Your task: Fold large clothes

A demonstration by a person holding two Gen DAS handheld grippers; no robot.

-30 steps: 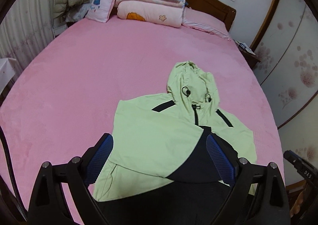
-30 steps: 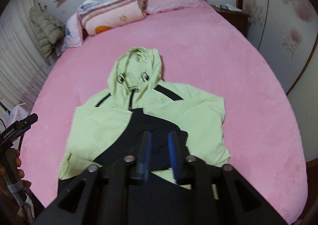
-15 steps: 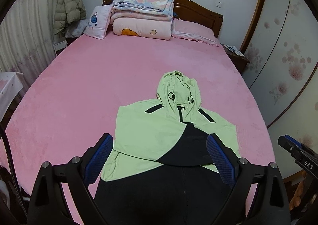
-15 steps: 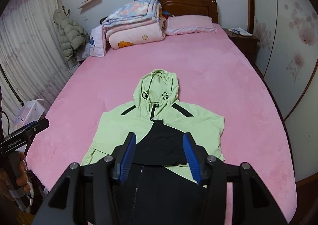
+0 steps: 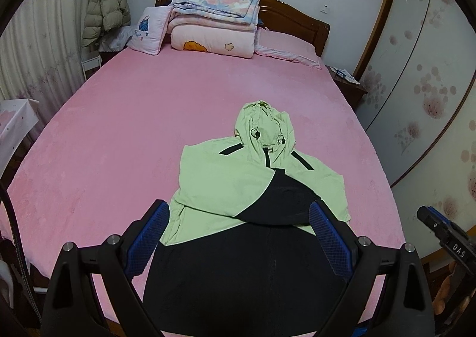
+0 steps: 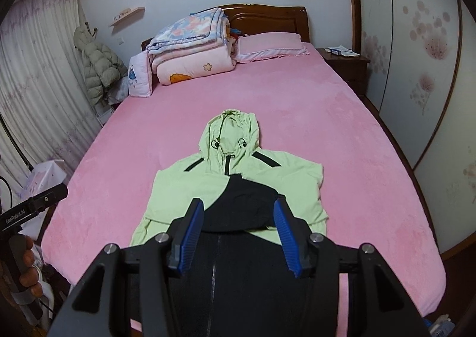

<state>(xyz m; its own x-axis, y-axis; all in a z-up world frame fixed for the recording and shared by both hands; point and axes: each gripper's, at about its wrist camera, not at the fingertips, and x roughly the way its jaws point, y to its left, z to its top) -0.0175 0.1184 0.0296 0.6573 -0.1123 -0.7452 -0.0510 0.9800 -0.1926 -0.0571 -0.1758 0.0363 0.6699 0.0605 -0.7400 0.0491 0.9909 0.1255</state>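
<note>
I have the pink bed [image 5: 148, 134] filling most of both views, and the green-and-black hooded jacket [image 5: 238, 182] lies on it in the lower centre of each frame, hood toward the headboard, both sleeves crossed in over the chest, black lower half running toward the bottom edge.

My biggest worry is the bottom fold: that black hem hangs near the bed's edge at the bottom of the frame, and a careless lift could drag the whole jacket off or pull the tucked sleeves loose.

Next, the slick-looking fabric may slide on itself, so the folded sleeves could spring open.

The left gripper [image 5: 239, 232] stands wide, nothing between its pads. The right gripper [image 6: 238, 226] sits half open, having just spread, also empty. With both off the cloth, I could pinch only one layer when I go back in.
</note>
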